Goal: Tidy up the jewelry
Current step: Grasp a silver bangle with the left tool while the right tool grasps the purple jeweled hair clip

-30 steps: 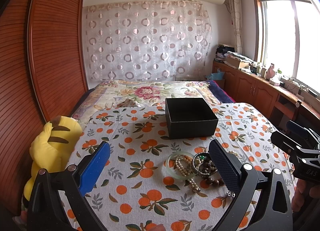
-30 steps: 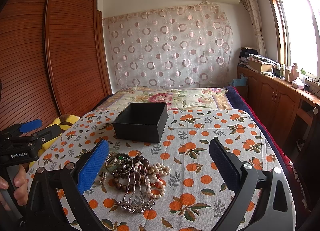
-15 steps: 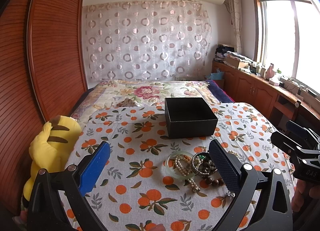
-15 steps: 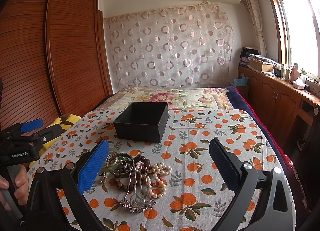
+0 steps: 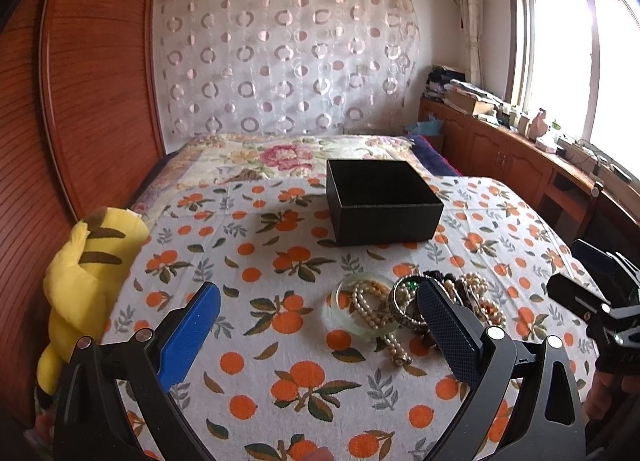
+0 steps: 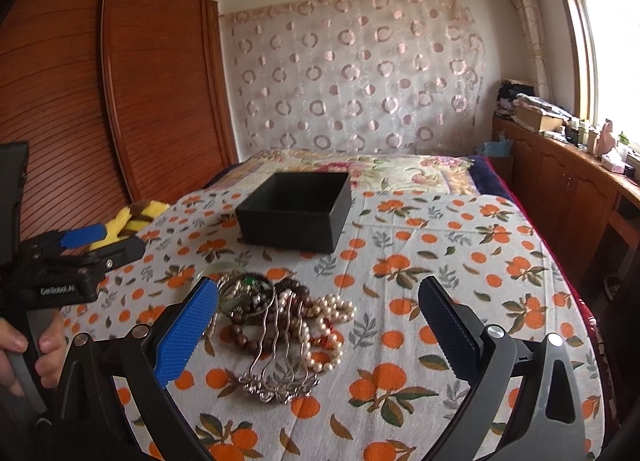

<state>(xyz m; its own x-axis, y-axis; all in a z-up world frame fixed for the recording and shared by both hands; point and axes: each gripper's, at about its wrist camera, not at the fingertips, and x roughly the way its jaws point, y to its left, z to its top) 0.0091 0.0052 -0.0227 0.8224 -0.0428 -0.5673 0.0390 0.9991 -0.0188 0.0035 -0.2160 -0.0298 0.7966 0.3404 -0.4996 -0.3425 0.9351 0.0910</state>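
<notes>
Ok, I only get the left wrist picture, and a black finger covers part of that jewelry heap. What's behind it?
Observer: A silver hair comb on top of the beads, prongs pointing toward the black box.
Visitor: Is anything gripping it?
Observer: No. The right gripper is open and touches nothing.
Visitor: Who carries my camera?
Observer: A bare hand grips the handle of the left gripper.

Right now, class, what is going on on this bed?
A person holds a two-finger gripper in each hand. The left gripper and right gripper are both open and hold nothing. The jewelry pile, beads, pearls, bangles and a silver hair comb, lies on the orange-print cloth. Behind it sits the open black box, apparently empty.
</notes>
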